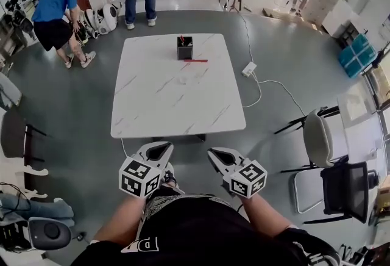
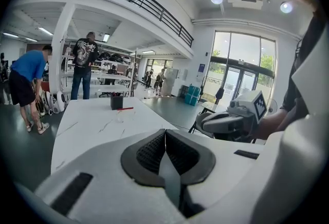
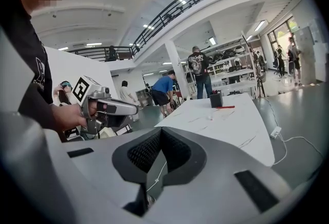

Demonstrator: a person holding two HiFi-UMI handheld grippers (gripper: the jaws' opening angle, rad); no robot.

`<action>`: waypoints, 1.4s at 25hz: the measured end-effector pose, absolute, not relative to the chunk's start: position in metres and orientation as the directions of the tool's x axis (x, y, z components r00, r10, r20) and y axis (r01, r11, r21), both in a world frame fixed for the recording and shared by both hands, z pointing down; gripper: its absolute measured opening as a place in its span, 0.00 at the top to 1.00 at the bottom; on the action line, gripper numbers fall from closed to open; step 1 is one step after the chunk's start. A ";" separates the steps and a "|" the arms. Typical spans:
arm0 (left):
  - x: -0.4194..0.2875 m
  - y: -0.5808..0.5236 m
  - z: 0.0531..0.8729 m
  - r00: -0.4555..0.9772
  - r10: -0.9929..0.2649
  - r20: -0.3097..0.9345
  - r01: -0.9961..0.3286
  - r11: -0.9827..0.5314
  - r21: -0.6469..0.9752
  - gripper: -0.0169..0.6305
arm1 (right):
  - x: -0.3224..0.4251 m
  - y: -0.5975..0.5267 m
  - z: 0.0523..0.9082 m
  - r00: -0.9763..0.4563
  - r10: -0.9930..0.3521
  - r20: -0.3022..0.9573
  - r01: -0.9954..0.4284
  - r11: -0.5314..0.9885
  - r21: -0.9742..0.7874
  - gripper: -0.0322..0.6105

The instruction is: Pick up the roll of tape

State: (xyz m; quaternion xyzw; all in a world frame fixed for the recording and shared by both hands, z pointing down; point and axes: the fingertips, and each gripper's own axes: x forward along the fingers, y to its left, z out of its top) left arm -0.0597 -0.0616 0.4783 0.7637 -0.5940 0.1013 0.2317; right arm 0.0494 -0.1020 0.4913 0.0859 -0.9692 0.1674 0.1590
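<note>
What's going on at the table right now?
A person stands just short of a white table, holding the left tool and the right tool out in front, both shut and empty. Nothing has been picked up yet. On the far part of the table sit a black pen holder and a red pen beside it. Nearer the middle lies what is probably the roll of tape, too small and faint to be sure.

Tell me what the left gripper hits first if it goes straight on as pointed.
Probably the white table, near its front edge: the left gripper points forward and slightly down at it, nothing between. Depth unclear.
</note>
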 end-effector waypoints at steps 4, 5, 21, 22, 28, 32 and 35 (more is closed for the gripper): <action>-0.086 -0.081 0.478 0.280 -0.859 0.428 -0.952 -0.192 0.237 0.95 | 0.022 -0.118 0.489 -0.931 -0.115 0.346 -0.224 0.929 -0.295 0.94; -0.093 -0.086 0.478 0.281 -0.858 0.430 -0.952 -0.193 0.236 0.95 | 0.015 -0.121 0.489 -0.930 -0.114 0.349 -0.225 0.929 -0.295 0.94; -0.208 -0.144 0.489 0.328 -0.830 0.451 -0.940 -0.241 0.241 0.95 | -0.098 -0.172 0.496 -0.906 -0.128 0.404 -0.255 0.926 -0.278 0.94; -0.213 -0.147 0.491 0.337 -0.825 0.453 -0.938 -0.251 0.241 0.95 | -0.103 -0.175 0.497 -0.904 -0.137 0.405 -0.263 0.925 -0.275 0.94; -0.232 -0.167 0.499 0.385 -0.808 0.446 -0.921 -0.303 0.245 0.95 | -0.117 -0.189 0.503 -0.886 -0.195 0.421 -0.324 0.909 -0.261 0.94; -0.235 -0.171 0.510 0.412 -0.790 0.454 -0.909 -0.323 0.263 0.95 | -0.117 -0.191 0.509 -0.872 -0.216 0.440 -0.352 0.901 -0.255 0.94; -0.231 -0.176 0.514 0.430 -0.780 0.455 -0.901 -0.340 0.269 0.95 | -0.112 -0.193 0.511 -0.861 -0.230 0.453 -0.371 0.894 -0.252 0.94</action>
